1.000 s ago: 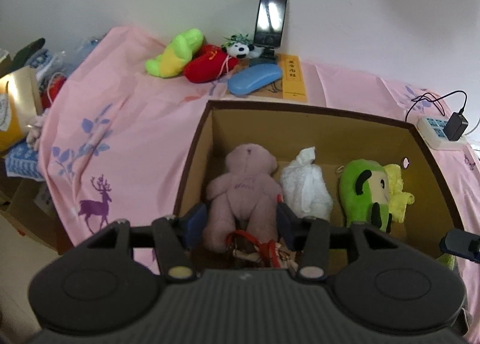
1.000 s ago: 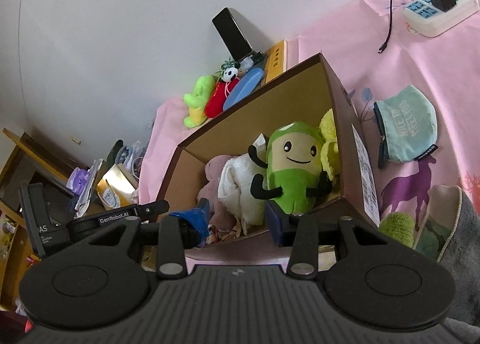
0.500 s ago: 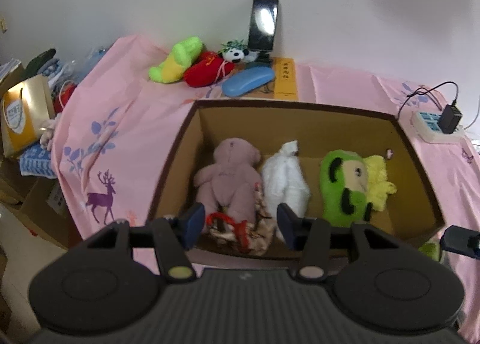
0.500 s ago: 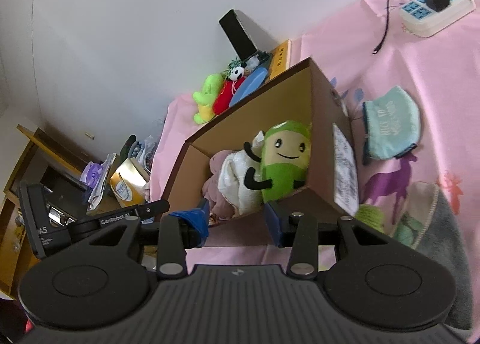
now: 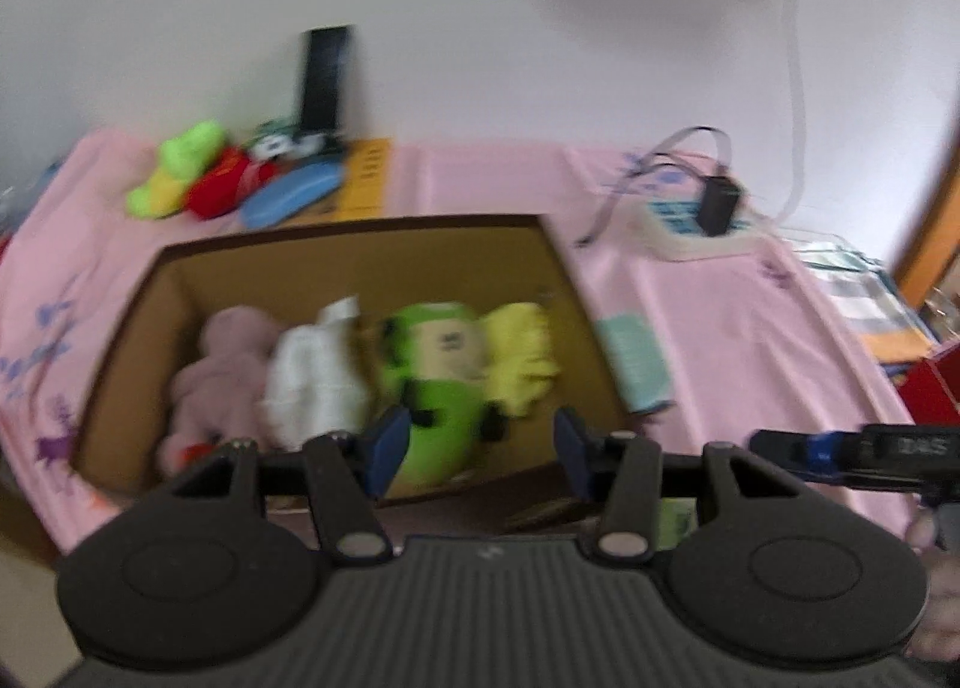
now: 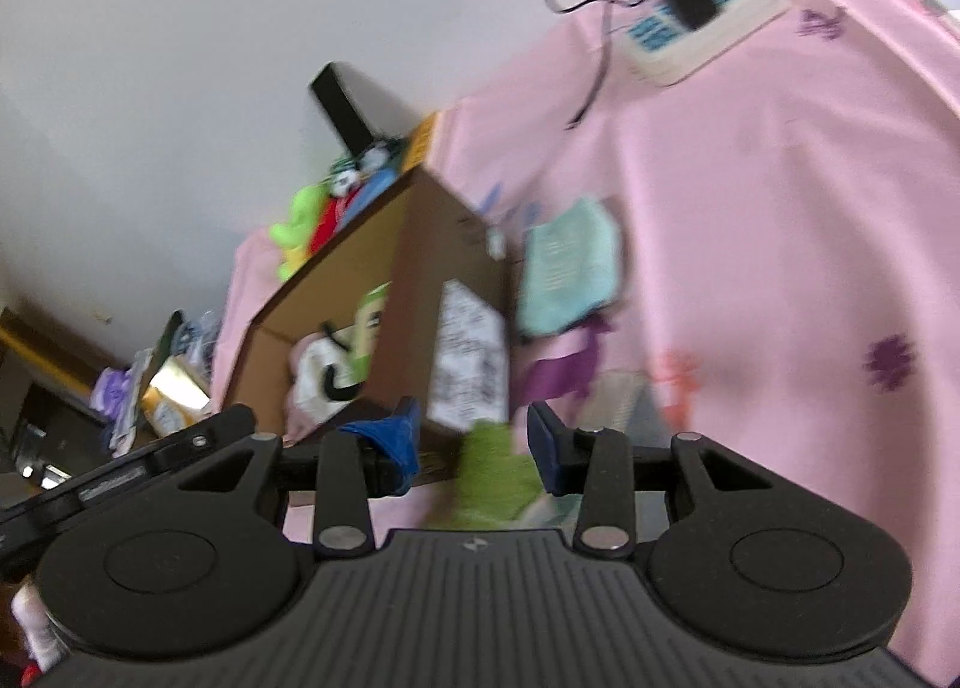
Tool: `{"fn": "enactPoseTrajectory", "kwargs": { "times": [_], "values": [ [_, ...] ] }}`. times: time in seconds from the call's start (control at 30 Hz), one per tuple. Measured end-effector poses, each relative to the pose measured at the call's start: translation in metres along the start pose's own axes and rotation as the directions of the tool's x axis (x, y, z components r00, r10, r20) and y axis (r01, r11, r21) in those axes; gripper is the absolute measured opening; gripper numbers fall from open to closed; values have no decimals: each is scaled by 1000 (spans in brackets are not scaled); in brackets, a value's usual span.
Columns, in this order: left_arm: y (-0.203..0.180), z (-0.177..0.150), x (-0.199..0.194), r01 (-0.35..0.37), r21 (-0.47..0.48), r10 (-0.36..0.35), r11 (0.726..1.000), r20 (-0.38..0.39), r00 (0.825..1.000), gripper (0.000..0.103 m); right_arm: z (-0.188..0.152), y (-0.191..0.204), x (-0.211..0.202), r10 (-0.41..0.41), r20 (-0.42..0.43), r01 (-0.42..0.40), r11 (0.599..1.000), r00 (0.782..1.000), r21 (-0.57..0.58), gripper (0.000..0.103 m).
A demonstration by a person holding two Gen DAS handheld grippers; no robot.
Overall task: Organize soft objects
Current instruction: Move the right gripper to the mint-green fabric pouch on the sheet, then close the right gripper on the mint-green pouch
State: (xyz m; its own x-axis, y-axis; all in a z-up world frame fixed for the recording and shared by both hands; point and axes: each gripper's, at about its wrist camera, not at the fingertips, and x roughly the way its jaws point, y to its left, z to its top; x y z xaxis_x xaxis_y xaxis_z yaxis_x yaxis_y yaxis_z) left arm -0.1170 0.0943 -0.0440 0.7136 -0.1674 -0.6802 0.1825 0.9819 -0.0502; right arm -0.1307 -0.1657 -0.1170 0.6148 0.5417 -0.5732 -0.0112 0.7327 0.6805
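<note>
Above cardboard box [image 5: 360, 262], left claw [image 5: 474, 442] angled downward, gaping, empty; right claw [image 6: 474, 445] just narrowing, empty, over green plush [image 6: 492, 472].

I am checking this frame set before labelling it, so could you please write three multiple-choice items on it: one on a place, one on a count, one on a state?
1. Where does the teal pouch lie?
A. inside the cardboard box
B. on the pink cloth, outside the box's side wall
C. on the power strip

2. How many soft toys are in the cardboard box?
A. two
B. four
C. six

3. How does the left gripper stand?
A. shut on the white toy
B. shut on the box rim
C. open, holding nothing

Key: 1 B, the pouch rests on the pink cloth beside the box. 2 B, a pink bear, a white toy, a green toy and a yellow toy sit in a row. 3 C, its pads stand apart in front of the box with nothing clamped.
</note>
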Motion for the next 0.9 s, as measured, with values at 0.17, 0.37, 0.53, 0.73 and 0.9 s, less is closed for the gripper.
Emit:
{"fn": "enactPoseTrajectory", "kwargs": {
  "times": [0.17, 0.37, 0.53, 0.73, 0.9],
  "values": [
    [-51, 0, 12, 96, 68, -97, 993, 14, 995, 50, 12, -28, -8, -44, 12, 43, 999, 999, 13, 22],
    [-105, -3, 40, 104, 157, -105, 982, 0, 994, 50, 41, -49, -9, -54, 21, 54, 998, 998, -28, 25],
    [-135, -6, 79, 58, 208, -53, 977, -26, 998, 55, 74, -61, 6, -32, -15, 31, 998, 999, -55, 26],
    [-151, -8, 117, -69, 276, 77, 959, -20, 997, 57, 108, -66, 39, 7, -80, -16, 994, 997, -110, 26],
    [-162, -7, 140, -143, 336, 150, 931, 4, 989, 57, 121, -62, 73, 25, -129, -47, 984, 991, -174, 26]
  ]
}}
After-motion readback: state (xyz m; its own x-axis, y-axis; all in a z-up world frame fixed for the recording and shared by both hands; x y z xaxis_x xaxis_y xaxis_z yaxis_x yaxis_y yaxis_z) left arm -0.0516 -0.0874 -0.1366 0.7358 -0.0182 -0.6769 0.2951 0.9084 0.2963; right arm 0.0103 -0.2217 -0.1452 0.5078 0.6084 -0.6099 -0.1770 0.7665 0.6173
